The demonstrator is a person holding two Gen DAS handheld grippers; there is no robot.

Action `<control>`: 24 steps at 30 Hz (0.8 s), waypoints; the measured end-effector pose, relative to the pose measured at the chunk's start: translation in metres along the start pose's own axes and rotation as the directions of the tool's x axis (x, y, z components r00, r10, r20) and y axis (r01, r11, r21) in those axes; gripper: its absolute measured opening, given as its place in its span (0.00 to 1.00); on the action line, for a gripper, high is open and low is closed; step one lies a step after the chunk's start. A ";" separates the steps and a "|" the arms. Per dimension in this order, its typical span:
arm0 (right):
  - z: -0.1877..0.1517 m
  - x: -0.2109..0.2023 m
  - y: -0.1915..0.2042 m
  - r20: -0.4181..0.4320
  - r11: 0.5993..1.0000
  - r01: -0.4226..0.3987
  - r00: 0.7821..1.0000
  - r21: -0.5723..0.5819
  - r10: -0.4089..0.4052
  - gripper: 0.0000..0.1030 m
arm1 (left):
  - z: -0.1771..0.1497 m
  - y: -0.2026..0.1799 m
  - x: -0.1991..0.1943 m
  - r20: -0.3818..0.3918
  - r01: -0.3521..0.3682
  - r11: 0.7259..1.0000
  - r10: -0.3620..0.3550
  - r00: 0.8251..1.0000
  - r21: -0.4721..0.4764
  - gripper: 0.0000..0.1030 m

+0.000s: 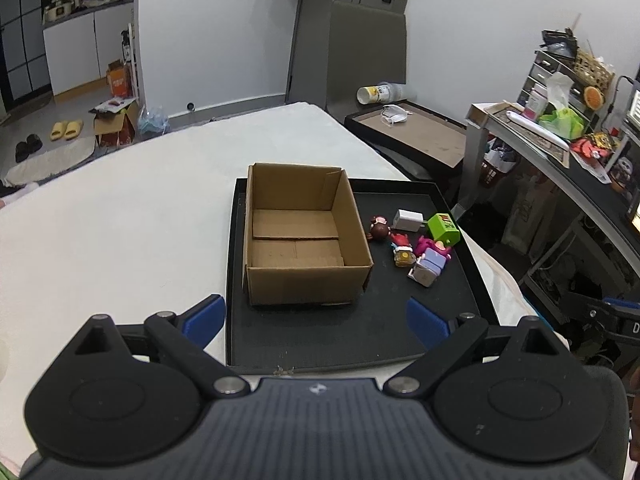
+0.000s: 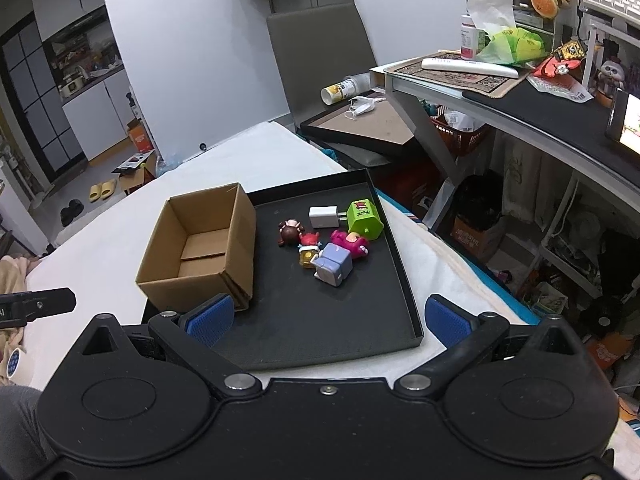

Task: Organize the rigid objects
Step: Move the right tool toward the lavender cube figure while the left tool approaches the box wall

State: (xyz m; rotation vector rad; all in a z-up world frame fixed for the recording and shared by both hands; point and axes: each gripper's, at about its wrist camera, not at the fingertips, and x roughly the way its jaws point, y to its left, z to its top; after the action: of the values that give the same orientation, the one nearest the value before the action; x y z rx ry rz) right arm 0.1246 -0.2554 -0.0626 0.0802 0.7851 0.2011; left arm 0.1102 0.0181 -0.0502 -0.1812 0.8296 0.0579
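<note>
An empty open cardboard box [image 1: 298, 236] [image 2: 200, 246] stands on the left part of a black tray [image 1: 320, 340] [image 2: 320, 320]. To its right lie small toys: a white charger [image 1: 407, 220] [image 2: 323, 216], a green block [image 1: 443, 229] [image 2: 363, 218], a brown figure [image 1: 379, 229] [image 2: 289, 232], a red figure [image 1: 402, 245] [image 2: 309, 245], a pink figure [image 2: 349, 243] and a lavender cube [image 1: 427, 267] [image 2: 333, 264]. My left gripper [image 1: 316, 322] is open and empty in front of the box. My right gripper [image 2: 330, 318] is open and empty in front of the toys.
The tray rests on a white bed [image 1: 120, 208]. A cluttered desk [image 2: 520, 92] and shelves stand to the right. A grey chair [image 1: 366, 52] and a framed board [image 1: 420, 132] stand behind. The left gripper's tip [image 2: 38, 304] shows at the right wrist view's left edge.
</note>
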 end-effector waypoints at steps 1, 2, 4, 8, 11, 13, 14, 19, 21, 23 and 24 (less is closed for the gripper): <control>0.001 0.004 -0.001 -0.001 1.000 0.000 1.000 0.001 0.000 1.00 | 0.001 0.002 0.003 -0.004 -0.001 1.000 0.001 1.000 -0.007 0.94; 0.001 0.007 -0.002 -0.003 1.000 0.002 1.000 0.001 -0.002 1.00 | 0.002 0.003 0.007 -0.009 -0.002 1.000 0.002 1.000 -0.016 0.93; 0.003 0.013 -0.003 -0.008 1.000 0.007 1.000 0.000 -0.007 1.00 | 0.004 0.006 0.014 -0.017 -0.004 1.000 0.003 1.000 -0.026 0.92; 0.007 0.025 -0.004 -0.029 1.000 0.003 1.000 0.011 -0.002 1.00 | 0.011 0.010 0.027 -0.038 -0.014 0.999 0.012 0.999 -0.043 0.92; 0.011 0.035 -0.006 -0.043 1.000 0.002 0.999 0.015 -0.002 0.99 | 0.015 0.012 0.035 -0.047 -0.018 0.999 0.016 0.999 -0.049 0.92; 0.014 0.042 -0.006 -0.045 1.000 0.001 0.999 0.007 0.000 0.99 | 0.018 0.014 0.040 -0.050 -0.022 0.998 0.019 0.999 -0.051 0.92; 0.014 0.044 -0.005 -0.048 1.000 0.001 0.999 0.002 -0.001 0.99 | 0.020 0.016 0.043 -0.055 -0.026 0.998 0.023 0.998 -0.054 0.92; 0.022 0.063 -0.007 -0.079 1.000 -0.002 0.997 0.025 0.004 0.99 | 0.030 0.024 0.060 -0.071 -0.035 0.996 0.029 0.997 -0.079 0.88; 0.025 0.071 -0.010 -0.094 0.999 0.000 0.996 0.048 0.004 0.99 | 0.033 0.029 0.067 -0.076 -0.042 0.995 0.036 0.996 -0.090 0.85; 0.028 0.079 -0.011 -0.104 0.998 0.003 0.995 0.064 0.003 0.99 | 0.037 0.034 0.075 -0.085 -0.048 0.993 0.040 0.996 -0.107 0.80; 0.030 0.082 -0.012 -0.107 0.998 0.007 0.994 0.068 0.000 0.99 | 0.038 0.036 0.079 -0.092 -0.051 0.992 0.041 0.995 -0.115 0.78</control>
State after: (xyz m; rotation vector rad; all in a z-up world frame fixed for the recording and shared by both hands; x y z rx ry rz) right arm 0.2042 -0.2495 -0.1003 0.1338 0.8993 0.1760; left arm 0.1872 0.0589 -0.0883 -0.2771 0.9207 0.1428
